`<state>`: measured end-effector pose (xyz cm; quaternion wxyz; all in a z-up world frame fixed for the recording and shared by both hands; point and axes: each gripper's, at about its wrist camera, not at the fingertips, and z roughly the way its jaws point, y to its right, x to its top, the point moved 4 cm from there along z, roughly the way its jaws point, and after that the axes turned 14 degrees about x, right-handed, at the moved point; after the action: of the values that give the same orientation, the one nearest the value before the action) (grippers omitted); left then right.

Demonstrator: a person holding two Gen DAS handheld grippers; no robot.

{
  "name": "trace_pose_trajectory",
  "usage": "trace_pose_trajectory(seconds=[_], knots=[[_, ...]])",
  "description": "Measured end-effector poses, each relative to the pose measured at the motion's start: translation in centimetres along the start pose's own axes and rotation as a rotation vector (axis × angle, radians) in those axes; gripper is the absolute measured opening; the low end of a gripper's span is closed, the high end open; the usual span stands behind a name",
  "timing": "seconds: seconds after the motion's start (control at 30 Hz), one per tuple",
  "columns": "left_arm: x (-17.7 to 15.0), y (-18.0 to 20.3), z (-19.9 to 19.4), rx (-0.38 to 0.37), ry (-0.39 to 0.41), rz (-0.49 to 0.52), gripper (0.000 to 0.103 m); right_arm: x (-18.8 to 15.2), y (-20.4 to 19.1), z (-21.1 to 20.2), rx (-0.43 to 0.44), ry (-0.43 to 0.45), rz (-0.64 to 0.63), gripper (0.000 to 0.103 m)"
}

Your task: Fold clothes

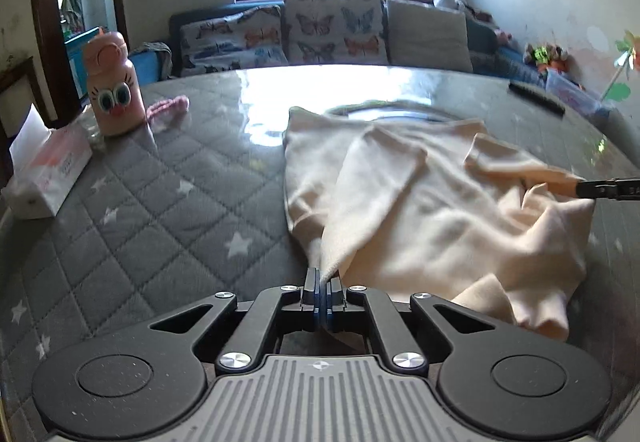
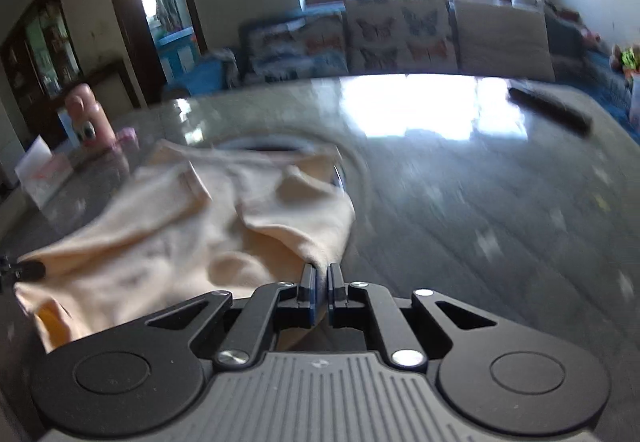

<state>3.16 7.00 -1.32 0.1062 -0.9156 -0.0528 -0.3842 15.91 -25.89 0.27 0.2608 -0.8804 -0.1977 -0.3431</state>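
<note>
A cream garment (image 1: 432, 202) lies crumpled on the grey quilted table cover (image 1: 140, 210), with its dark-lined neck opening at the far end. My left gripper (image 1: 322, 278) is shut on a near corner of the cloth, which rises in a taut ridge from its tips. My right gripper (image 1: 588, 189) shows at the right edge of the left wrist view, pinching another corner. In the blurred right wrist view the right gripper (image 2: 319, 269) is shut on the garment (image 2: 192, 226), and the left gripper (image 2: 32, 269) grips the cloth at the far left.
A pink bottle with cartoon eyes (image 1: 114, 86), a pink cloth (image 1: 168, 108) and a tissue pack (image 1: 44, 174) stand at the table's left. A dark flat object (image 1: 536, 96) lies at the far right. A sofa with butterfly cushions (image 1: 332, 30) is behind the table.
</note>
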Motion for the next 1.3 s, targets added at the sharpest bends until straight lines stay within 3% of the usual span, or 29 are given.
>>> trace_pose_trajectory(seconds=[0.17, 0.23, 0.3, 0.47, 0.7, 0.77, 0.9, 1.17, 1.2, 1.23, 1.3], knots=[[0.4, 0.2, -0.7, 0.006, 0.031, 0.028, 0.011, -0.5, -0.7, -0.8, -0.053, -0.013, -0.076, 0.018], [0.9, 0.3, -1.1, 0.010, 0.052, 0.032, 0.031, 0.3, -1.5, -0.6, -0.051, 0.000, -0.117, 0.027], [1.6, 0.6, -1.2, 0.018, 0.081, 0.039, 0.036, 0.9, -2.2, 0.1, -0.033, 0.002, -0.147, 0.027], [3.3, 2.3, 0.2, -0.003, 0.097, 0.079, 0.039, 2.1, -3.8, 4.5, 0.012, -0.060, -0.227, 0.028], [5.5, 5.7, 3.9, -0.027, 0.089, 0.161, 0.041, 2.2, -3.8, 8.5, -0.002, -0.141, -0.289, 0.027], [5.8, 6.8, 4.8, -0.038, 0.086, 0.195, 0.041, 2.2, -3.6, 8.9, -0.011, -0.142, -0.299, 0.025], [6.3, 9.2, 6.2, -0.054, 0.088, 0.266, 0.041, 2.4, -2.9, 8.3, -0.034, -0.121, -0.282, 0.004], [6.8, 10.6, 9.9, -0.034, 0.041, 0.273, 0.040, 2.9, 2.4, 2.3, -0.186, 0.058, -0.099, 0.003], [6.9, 10.5, 9.9, -0.037, 0.049, 0.265, 0.036, 2.7, 3.3, 1.5, -0.209, 0.075, -0.069, 0.003], [6.9, 10.4, 9.8, -0.033, 0.052, 0.262, 0.021, 2.4, 4.1, 0.8, -0.227, 0.082, -0.039, 0.003], [6.9, 10.2, 9.8, -0.025, 0.059, 0.258, 0.006, 1.4, 6.2, -0.4, -0.267, 0.091, 0.041, 0.003]])
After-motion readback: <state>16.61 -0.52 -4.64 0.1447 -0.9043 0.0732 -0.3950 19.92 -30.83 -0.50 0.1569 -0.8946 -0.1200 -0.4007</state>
